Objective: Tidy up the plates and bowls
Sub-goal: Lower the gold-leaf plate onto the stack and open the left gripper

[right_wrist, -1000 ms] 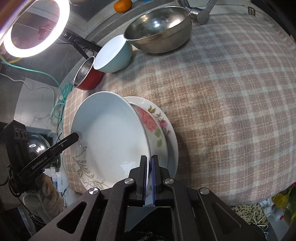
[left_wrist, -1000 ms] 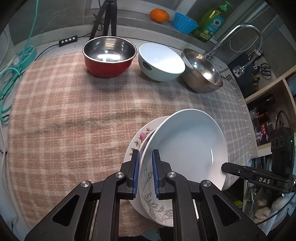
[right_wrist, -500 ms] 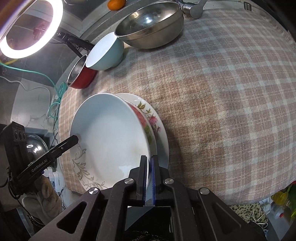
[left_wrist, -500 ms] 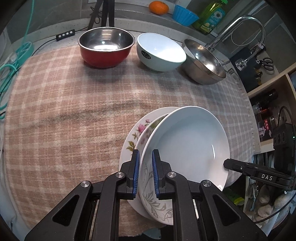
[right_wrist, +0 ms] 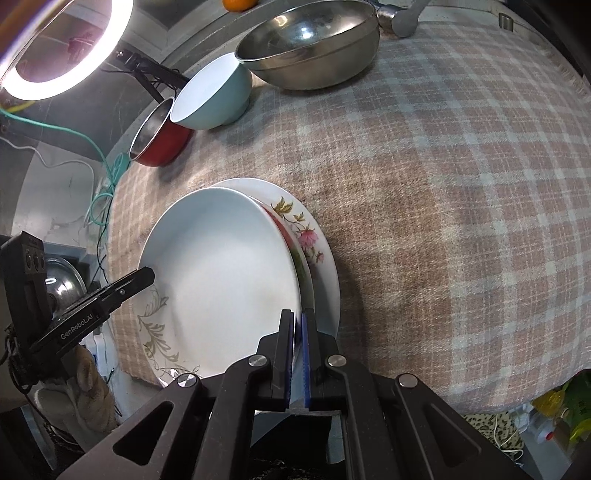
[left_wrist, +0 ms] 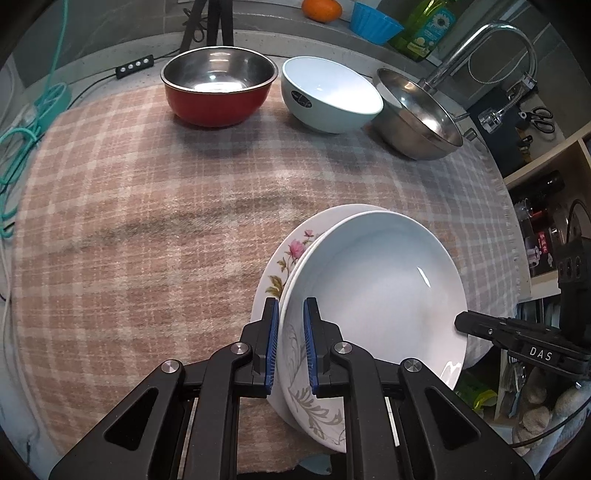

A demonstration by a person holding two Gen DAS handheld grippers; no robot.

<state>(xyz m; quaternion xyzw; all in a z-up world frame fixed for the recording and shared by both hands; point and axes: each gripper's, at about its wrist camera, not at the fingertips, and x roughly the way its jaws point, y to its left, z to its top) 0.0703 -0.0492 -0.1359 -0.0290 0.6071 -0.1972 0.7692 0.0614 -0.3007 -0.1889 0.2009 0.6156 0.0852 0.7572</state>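
A stack of plates is held between both grippers above the plaid cloth (left_wrist: pixel 147 221). The top one is a plain white plate (left_wrist: pixel 376 295), over a grey-leaf plate (left_wrist: pixel 314 406) and a pink-flower plate (left_wrist: pixel 291 254). My left gripper (left_wrist: pixel 290 347) is shut on the stack's near rim. My right gripper (right_wrist: pixel 298 354) is shut on the opposite rim of the stack (right_wrist: pixel 229 288). A red bowl (left_wrist: pixel 218 92), a light blue bowl (left_wrist: pixel 328 96) and a steel bowl (left_wrist: pixel 417 118) stand in a row at the back.
A faucet (left_wrist: pixel 480 48) rises behind the steel bowl. An orange (left_wrist: pixel 320 9), a blue cup (left_wrist: pixel 375 24) and a green soap bottle (left_wrist: pixel 428 27) sit on the back ledge. A ring light (right_wrist: pixel 62 44) and teal cables (left_wrist: pixel 22 122) are at the left. Shelves (left_wrist: pixel 546 206) stand at the right.
Both grippers have moved with the plate stack a little forward over the cloth, and the bowls appear closer. The grips have not changed.
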